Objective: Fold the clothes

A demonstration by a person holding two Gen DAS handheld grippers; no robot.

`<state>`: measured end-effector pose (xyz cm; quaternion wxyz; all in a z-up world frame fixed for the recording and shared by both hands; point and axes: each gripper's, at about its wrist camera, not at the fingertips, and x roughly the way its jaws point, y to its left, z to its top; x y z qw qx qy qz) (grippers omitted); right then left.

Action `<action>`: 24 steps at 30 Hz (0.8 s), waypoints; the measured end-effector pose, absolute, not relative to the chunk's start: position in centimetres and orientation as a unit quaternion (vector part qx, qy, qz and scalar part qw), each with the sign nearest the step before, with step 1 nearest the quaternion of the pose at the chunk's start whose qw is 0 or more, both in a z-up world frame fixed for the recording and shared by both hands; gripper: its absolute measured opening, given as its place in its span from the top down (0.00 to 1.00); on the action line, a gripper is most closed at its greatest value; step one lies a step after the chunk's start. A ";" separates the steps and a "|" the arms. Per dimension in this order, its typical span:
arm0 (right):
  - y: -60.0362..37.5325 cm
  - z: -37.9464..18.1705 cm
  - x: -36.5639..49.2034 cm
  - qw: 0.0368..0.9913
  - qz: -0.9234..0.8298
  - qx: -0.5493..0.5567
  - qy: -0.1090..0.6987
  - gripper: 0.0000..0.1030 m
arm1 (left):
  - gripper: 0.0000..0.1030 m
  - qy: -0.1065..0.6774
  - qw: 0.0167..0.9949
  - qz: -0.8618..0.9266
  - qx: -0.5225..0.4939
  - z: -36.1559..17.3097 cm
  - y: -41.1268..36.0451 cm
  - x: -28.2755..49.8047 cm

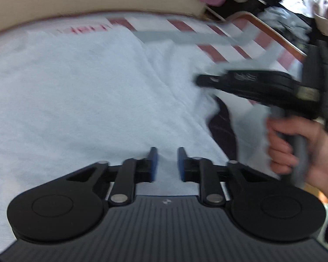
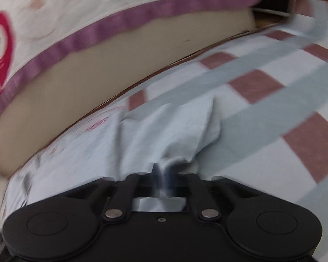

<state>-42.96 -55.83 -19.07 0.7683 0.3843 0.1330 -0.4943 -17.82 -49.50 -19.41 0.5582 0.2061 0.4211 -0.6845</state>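
Spreading across frame centre, the shirt is pinched by the right gripper at its right edge; the left gripper, jaws narrowly parted, straddles the near hem.

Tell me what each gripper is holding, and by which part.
Right gripper: pinches a bunched edge of the light blue garment. Left gripper: holds nothing, jaws apart.

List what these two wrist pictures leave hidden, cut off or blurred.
- Left wrist view: red print on the pale garment is blurred, unreadable.
- Left wrist view: right gripper fingertips smeared by motion.
- Right wrist view: right gripper pads buried in bunched cloth.
- Garment type: edges cut off in both views.
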 end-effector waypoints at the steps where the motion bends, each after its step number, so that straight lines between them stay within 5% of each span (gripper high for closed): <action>1: -55.2 -18.6 -43.4 0.770 -0.502 0.375 0.119 0.95 | 0.84 0.422 0.565 -0.680 0.202 -19.4 -49.5 -17.6; 11: -55.1 -19.3 -45.9 0.733 -0.535 0.409 0.096 0.96 | 0.84 0.474 0.534 -0.674 0.186 -20.0 -51.2 -16.5; 16: -54.2 -15.2 -42.3 0.782 -0.511 0.351 0.064 0.96 | 0.84 0.488 0.542 -0.661 0.179 -19.5 -50.9 -14.8; 18: -52.7 -13.2 -39.2 0.829 -0.463 0.302 0.089 0.96 | 0.84 0.488 0.562 -0.645 0.175 -19.3 -50.2 -13.6; 21: -49.4 -13.3 -32.3 0.875 -0.386 0.178 0.231 0.96 | 0.81 0.498 0.588 -0.618 0.153 -19.1 -48.9 -11.1; 24: -48.1 -17.0 -28.1 0.863 -0.347 0.155 0.334 0.96 | 0.81 0.506 0.602 -0.602 0.136 -19.2 -48.1 -9.0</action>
